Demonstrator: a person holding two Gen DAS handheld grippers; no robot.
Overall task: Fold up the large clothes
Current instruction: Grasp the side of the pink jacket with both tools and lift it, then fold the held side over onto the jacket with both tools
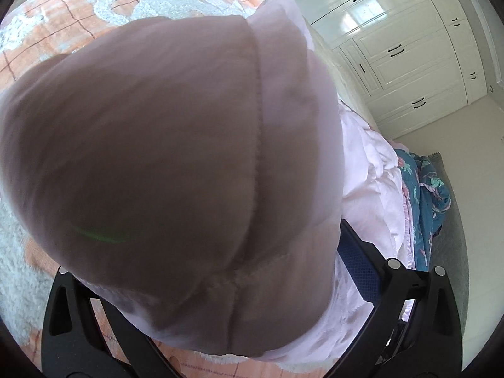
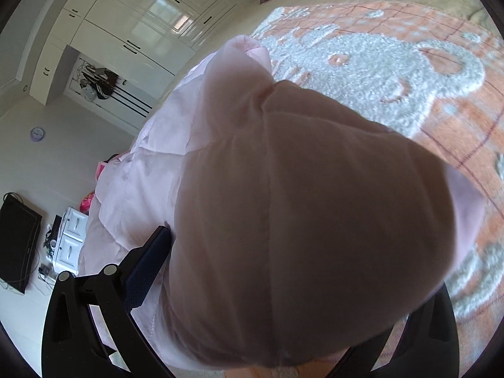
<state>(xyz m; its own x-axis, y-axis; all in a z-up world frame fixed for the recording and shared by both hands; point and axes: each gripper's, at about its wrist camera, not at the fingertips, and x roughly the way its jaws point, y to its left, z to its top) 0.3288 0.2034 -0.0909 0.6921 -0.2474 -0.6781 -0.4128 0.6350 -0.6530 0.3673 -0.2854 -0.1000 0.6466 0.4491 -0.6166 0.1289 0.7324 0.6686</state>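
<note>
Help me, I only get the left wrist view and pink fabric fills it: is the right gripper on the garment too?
Observer: The pink padded jacket drapes over the right gripper, hiding its tips.
Operator: Anything beyond the bed on that side?
Observer: A black screen stands beside a white drawer unit.
Operator: And on the wall?
Observer: A purple wall clock.
</note>
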